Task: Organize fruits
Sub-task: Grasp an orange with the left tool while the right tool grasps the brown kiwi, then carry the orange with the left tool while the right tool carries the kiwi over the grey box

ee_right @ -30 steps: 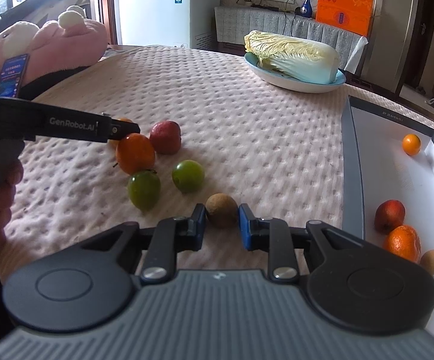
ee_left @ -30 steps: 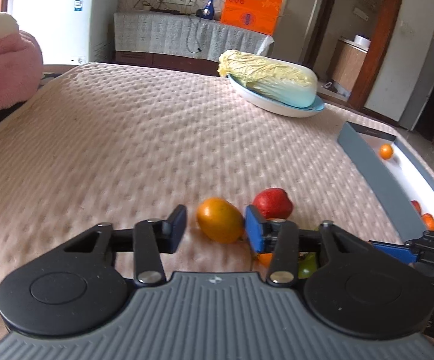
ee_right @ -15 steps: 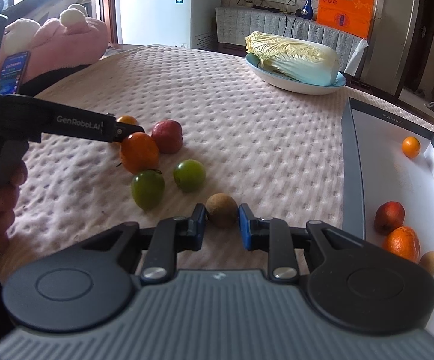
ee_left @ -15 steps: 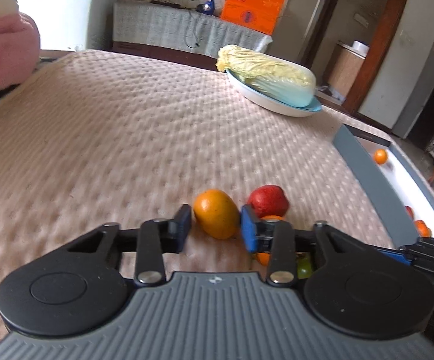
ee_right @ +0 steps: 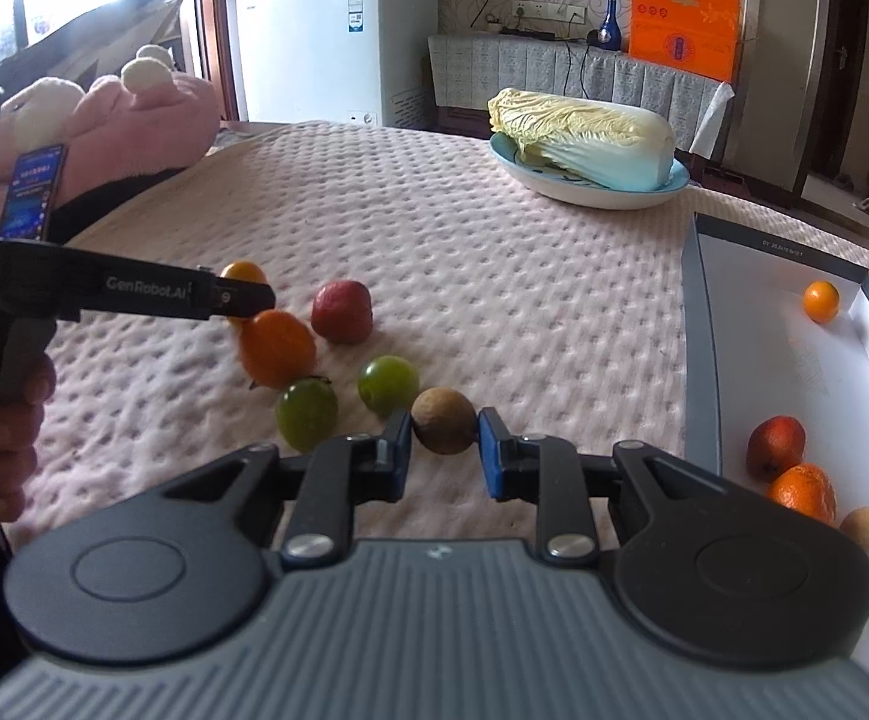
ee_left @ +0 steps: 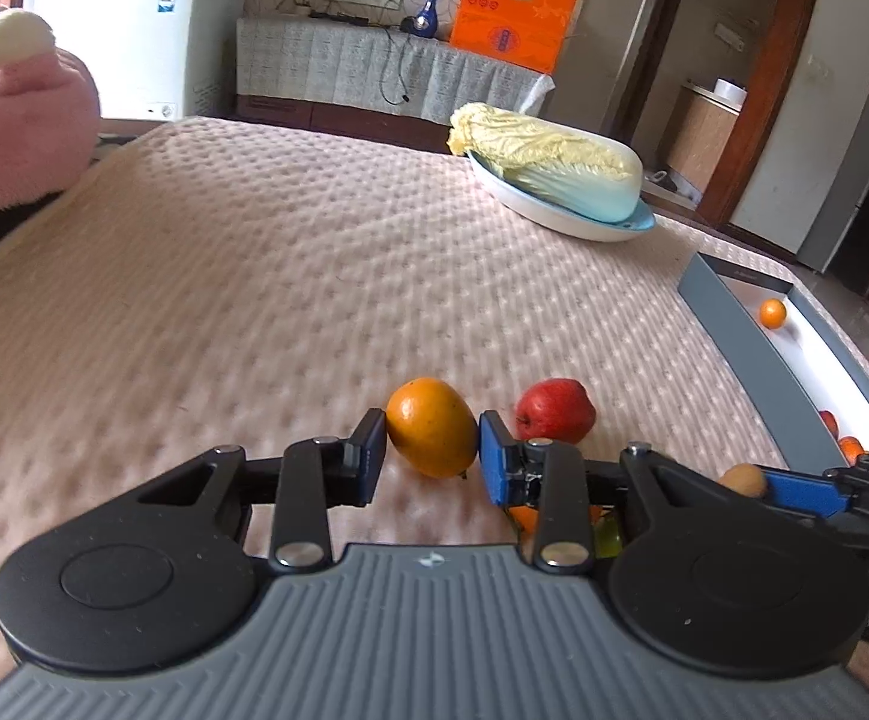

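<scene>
Between pads, orange (ee_left: 432, 427), long axis tilted

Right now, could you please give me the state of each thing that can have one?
left gripper: shut on yellow-orange fruit
right gripper: shut on brown fruit
box: open, four fruits inside
cabbage: lying on plate

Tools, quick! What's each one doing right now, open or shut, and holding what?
Left tool: shut on the orange fruit, pads against both its sides.
Right tool: shut on the small brown fruit.
</scene>
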Available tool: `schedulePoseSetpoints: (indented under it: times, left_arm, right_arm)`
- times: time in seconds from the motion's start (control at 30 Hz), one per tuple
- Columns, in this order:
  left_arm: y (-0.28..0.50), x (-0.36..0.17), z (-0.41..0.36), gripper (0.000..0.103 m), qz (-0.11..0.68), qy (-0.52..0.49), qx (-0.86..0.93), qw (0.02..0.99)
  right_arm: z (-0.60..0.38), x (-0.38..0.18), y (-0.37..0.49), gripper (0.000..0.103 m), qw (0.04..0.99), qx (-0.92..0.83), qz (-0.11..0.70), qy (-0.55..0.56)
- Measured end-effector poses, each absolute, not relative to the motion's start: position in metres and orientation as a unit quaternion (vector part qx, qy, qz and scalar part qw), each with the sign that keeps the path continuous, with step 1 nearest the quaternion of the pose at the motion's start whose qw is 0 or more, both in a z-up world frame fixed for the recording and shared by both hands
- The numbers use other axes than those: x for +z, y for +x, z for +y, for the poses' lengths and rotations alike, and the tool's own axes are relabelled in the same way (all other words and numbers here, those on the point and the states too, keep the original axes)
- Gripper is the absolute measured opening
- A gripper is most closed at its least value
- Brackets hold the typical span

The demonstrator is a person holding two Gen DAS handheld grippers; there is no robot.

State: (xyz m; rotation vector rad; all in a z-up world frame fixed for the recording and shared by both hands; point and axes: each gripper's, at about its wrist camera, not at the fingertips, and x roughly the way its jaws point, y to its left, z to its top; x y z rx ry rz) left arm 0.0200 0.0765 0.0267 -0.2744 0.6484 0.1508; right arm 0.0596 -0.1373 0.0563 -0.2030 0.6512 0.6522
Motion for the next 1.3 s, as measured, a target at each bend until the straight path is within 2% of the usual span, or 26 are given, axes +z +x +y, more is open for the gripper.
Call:
schedulePoseSetpoints:
  times: [0.5, 1.3]
  left_arm:
    - [0.006, 0.056, 0.055, 0.039, 0.289, -0.087, 0.073, 0.951]
    - [0.024, 0.06, 0.001, 0.039, 0.285, -0.076, 0.033, 0.955]
  right_arm:
    - [-0.145, 0.079, 0.054, 0.027, 0.897, 0.327, 0.289, -0.066]
    - [-0.196, 0.102, 0.042, 0.027, 0.903, 0.333, 0.268, -0.038]
